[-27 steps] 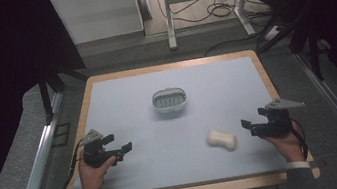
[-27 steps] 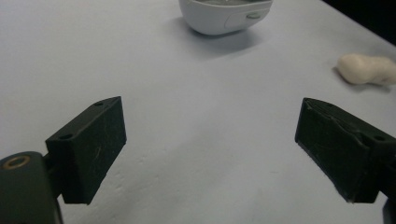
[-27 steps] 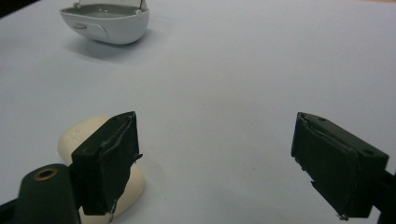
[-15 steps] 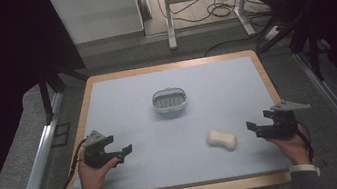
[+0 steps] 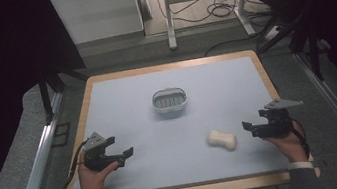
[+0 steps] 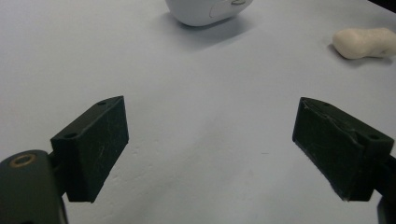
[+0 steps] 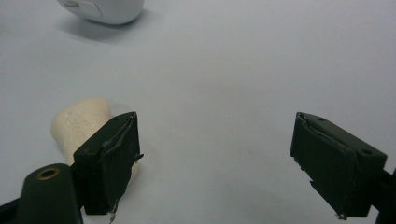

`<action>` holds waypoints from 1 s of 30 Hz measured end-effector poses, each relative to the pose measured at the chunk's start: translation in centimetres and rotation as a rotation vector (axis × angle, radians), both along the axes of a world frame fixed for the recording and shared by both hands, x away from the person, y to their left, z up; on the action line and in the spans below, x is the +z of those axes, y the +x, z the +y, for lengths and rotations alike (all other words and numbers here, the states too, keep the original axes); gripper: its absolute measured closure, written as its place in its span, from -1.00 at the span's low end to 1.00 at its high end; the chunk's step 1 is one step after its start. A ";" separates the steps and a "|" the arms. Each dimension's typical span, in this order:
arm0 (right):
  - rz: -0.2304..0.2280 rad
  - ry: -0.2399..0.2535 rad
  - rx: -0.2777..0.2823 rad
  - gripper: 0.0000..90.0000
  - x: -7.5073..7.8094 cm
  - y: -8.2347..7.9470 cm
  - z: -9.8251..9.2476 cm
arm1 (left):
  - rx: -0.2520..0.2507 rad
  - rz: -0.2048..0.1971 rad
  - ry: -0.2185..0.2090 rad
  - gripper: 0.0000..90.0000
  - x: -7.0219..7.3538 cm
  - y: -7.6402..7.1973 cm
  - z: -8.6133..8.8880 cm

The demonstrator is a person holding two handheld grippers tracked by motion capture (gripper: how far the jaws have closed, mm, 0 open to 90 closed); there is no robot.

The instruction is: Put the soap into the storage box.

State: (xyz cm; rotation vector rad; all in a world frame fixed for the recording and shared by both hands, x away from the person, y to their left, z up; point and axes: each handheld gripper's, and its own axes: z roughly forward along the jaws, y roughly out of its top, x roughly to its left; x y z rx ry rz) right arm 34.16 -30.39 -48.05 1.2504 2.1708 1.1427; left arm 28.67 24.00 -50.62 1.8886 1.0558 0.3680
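Both the left gripper and right gripper gape apart, empty; we read no writing on the cream soap, lower right.

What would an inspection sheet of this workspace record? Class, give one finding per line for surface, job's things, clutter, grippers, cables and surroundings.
Surface: pale blue mat on a wood-edged table.
Job's things: white soap dish mid-table; cream soap bar lying outside it, near the right gripper.
Clutter: nothing seen.
Grippers: left gripper open, empty; right gripper open, empty, beside the soap.
Cables: one trails from each gripper; more lie on the floor beyond.
Surroundings: dark; white cabinet, metal stand legs.
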 end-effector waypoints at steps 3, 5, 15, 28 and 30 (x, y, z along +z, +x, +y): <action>-0.017 -0.001 0.004 -0.64 0.7 -0.2 0.0 | 0.000 -0.003 -0.002 -0.75 0.1 -0.1 0.1; -0.040 -0.013 0.032 -0.60 1.5 -0.6 0.3 | -0.009 0.003 -0.013 -0.75 0.1 -0.2 0.0; -0.024 -0.115 0.144 -0.55 4.6 -0.3 2.6 | -0.015 0.019 -0.010 -0.76 0.0 -0.2 -0.2; 0.045 -0.247 0.263 -0.53 5.6 0.9 6.0 | -0.009 0.026 0.009 -0.77 -0.4 -0.1 -0.6; 0.051 -0.254 0.272 -0.53 5.6 1.0 6.5 | -0.009 0.027 0.014 -0.77 -0.4 -0.1 -0.6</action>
